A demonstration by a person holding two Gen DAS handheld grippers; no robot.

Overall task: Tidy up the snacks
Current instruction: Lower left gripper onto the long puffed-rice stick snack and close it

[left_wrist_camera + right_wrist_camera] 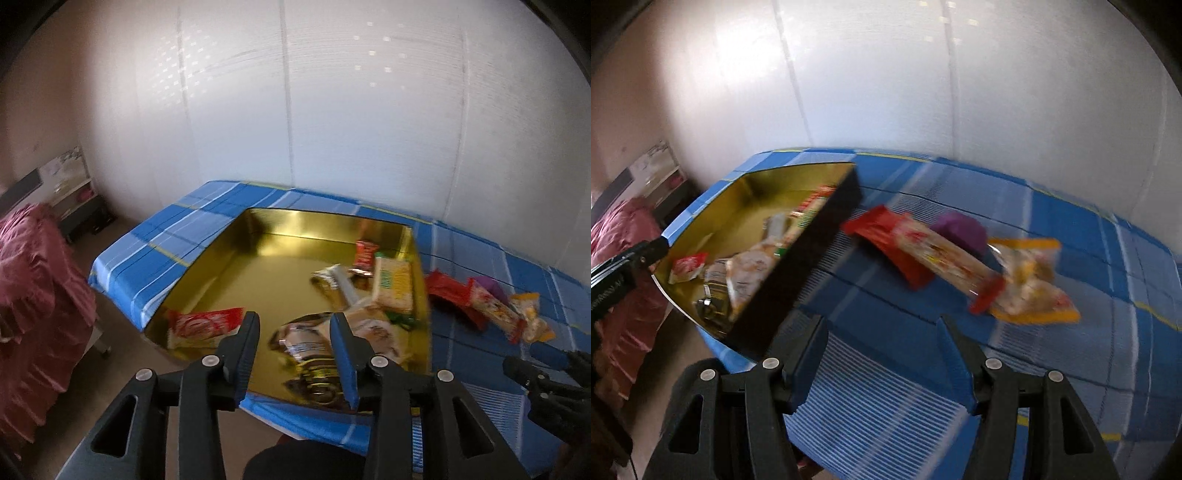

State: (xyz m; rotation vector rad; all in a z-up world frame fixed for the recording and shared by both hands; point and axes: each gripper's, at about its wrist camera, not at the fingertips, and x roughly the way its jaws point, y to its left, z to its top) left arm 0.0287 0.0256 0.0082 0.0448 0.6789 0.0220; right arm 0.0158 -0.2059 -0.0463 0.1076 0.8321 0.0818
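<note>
1. A gold-lined tray (229, 258) with a dark outer wall sits on my counter (177, 229), which is draped in a blue plaid cloth; several snack packets already lie inside it.
2. In the tray: a red-and-white wrapper (201, 326) near the left corner, a silvery brown packet (299, 341) just ahead of my left tool, a pale yellow-and-green packet (393, 288) leaning against the right wall, a small red packet (365, 254) farther back, and a silver wrapper (334, 278) between them.
3. No brand or lettering can be read on any packet; the views are blurred.
4. Outside the tray, a loose heap of snacks waits on the cloth: a red pouch (882, 240), a long clear packet with red ends (945, 258) lying across it, a purple piece (960, 229) behind, and a yellow-edged bag (1030, 284) to the right, all touching or overlapping.
5. My left tool (295, 328) hangs over the tray's near edge, fingers apart with nothing between them.
6. My right tool (882, 332) hovers above the bare cloth short of the heap, fingers wide and empty.
7. Around the counter: a white panelled wall (369, 110) behind, a reddish-pink cloth (33, 277) piled at the left, and a low shelf (70, 184) against the far wall.
</note>
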